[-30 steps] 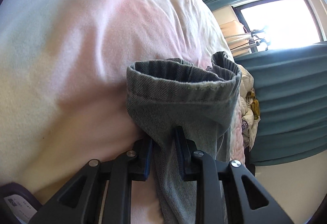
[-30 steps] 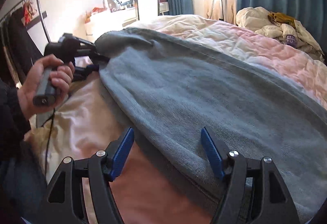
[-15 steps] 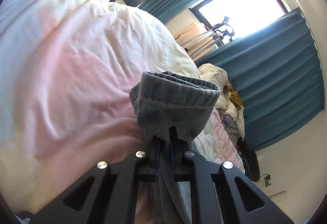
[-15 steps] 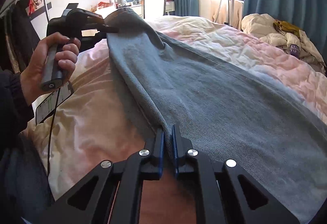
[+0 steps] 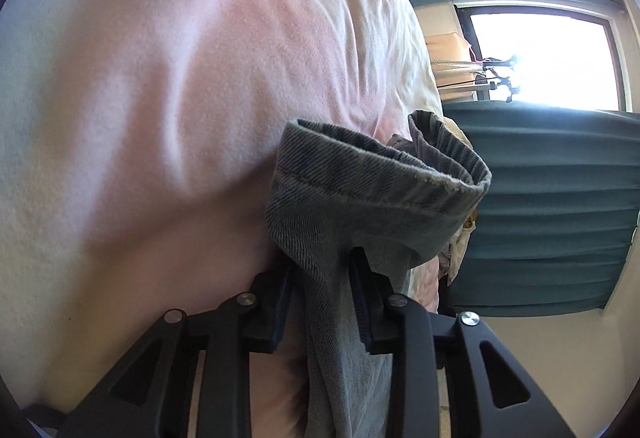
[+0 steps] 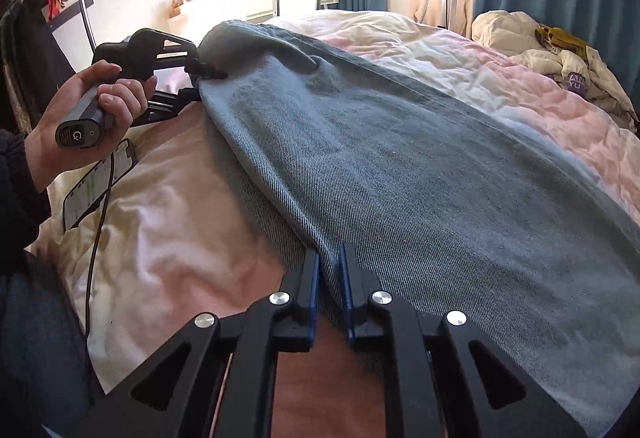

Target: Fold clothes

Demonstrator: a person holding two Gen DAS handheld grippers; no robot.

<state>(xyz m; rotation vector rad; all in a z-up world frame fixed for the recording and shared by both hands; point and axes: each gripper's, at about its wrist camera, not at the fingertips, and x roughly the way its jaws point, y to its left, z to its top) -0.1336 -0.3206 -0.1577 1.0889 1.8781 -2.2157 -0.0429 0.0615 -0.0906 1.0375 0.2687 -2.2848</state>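
A pair of grey-blue jeans (image 6: 420,174) lies spread on the pink and cream duvet (image 6: 500,78). My right gripper (image 6: 330,266) is shut on the near edge of the jeans. My left gripper (image 5: 322,278) is shut on the hem end of a jeans leg (image 5: 372,190), whose cuff folds over above the fingers. In the right wrist view the left gripper (image 6: 196,72) shows at the far left end of the jeans, held by a hand (image 6: 92,106).
A phone (image 6: 96,182) with a cable lies on the duvet at the left. A heap of clothes (image 6: 552,54) sits at the far right of the bed. Teal curtains (image 5: 540,218), a window (image 5: 544,62) and a dresser (image 6: 228,6) stand beyond.
The left gripper's jaws stand wider on the jeans leg than half a second ago, and its view has tilted back toward the duvet. The right gripper, open a second ago, stays shut on the jeans edge.
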